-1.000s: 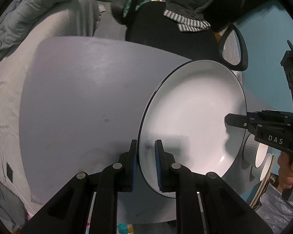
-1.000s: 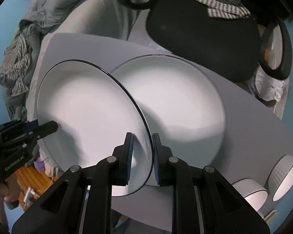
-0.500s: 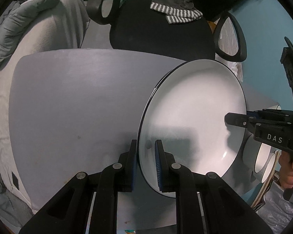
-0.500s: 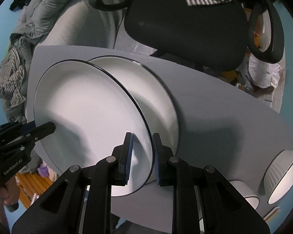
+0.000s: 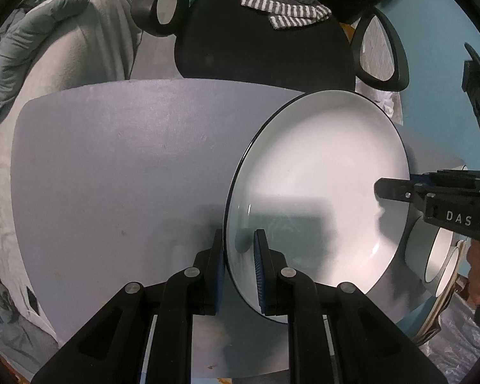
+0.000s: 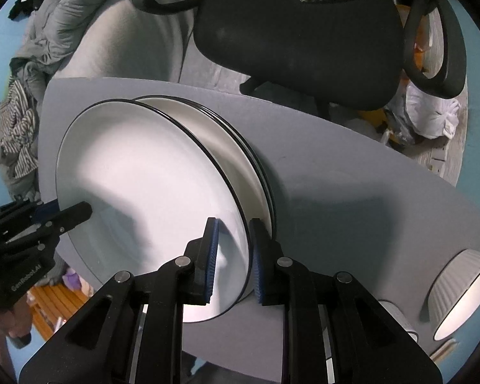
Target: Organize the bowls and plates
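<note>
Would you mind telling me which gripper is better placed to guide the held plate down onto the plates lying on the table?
Right. The right gripper grips the plate at the edge right beside the stack, which fills its view. The left gripper holds the opposite edge and cannot see the stack.

grey table (image 6: 352, 192) | plate stack (image 6: 240, 147) | ribbed bowls (image 6: 460, 288)

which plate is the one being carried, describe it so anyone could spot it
On the grey table, left of the ribbed white bowls, white black-rimmed plates lie stacked. The carried white black-rimmed plate hangs above them, the only one tilted and pinched on both edges by black grippers.
</note>
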Demonstrator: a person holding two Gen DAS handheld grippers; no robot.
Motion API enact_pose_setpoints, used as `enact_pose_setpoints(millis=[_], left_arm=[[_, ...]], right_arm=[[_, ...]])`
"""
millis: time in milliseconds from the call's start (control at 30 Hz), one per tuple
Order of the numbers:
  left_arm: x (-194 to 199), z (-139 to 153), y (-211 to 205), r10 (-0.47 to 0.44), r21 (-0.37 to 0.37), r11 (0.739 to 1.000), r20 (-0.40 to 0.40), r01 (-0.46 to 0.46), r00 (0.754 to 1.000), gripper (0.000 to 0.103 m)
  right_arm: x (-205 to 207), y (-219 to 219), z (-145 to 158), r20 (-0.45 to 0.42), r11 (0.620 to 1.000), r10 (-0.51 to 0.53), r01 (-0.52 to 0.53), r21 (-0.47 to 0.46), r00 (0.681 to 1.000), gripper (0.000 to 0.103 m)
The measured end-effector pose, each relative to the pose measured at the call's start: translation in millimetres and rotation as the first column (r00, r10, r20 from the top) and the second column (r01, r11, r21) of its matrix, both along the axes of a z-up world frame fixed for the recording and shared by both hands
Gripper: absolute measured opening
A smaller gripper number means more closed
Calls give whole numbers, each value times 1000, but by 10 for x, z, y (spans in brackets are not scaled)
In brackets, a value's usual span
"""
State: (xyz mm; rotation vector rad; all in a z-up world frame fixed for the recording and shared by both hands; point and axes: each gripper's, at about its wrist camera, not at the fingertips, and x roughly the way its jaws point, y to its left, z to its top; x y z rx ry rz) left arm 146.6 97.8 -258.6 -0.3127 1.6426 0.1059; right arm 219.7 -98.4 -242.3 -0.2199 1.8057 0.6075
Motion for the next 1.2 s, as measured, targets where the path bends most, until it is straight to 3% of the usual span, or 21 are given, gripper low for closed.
enact_pose_setpoints(millis=[133, 300, 367, 500, 567, 700, 1200], left_arm=[[18, -34, -38, -6, 2, 1000, -12, 6, 1000, 16], [29, -45, -57, -22, 6, 1000, -15, 22, 1000, 17], [33, -44, -68, -23, 7, 1000, -10, 23, 1000, 17], [42, -24, -122, -48, 17, 999, -3, 48, 999, 27], [55, 2, -163, -75, 42, 996, 3, 75, 997, 27], [58, 44, -219, -105, 62, 993, 12, 104, 994, 29], [-14, 145, -215, -75, 65, 995, 49, 72, 996, 30]], right_arm=[[48, 4, -38, -39, 999, -21, 20, -26, 999, 21], [80, 10, -71, -101, 999, -34, 31, -38, 994, 31], [80, -2, -65, -100, 999, -36, 32, -40, 994, 31], [82, -33, -29, -99, 998, -51, 47, -44, 994, 32], [86, -19, -18, -105, 998, -47, 43, -38, 993, 37], [92, -12, -9, -103, 998, -37, 33, -49, 994, 38], [38, -13, 122, -42, 997, -14, 10, -82, 999, 42]])
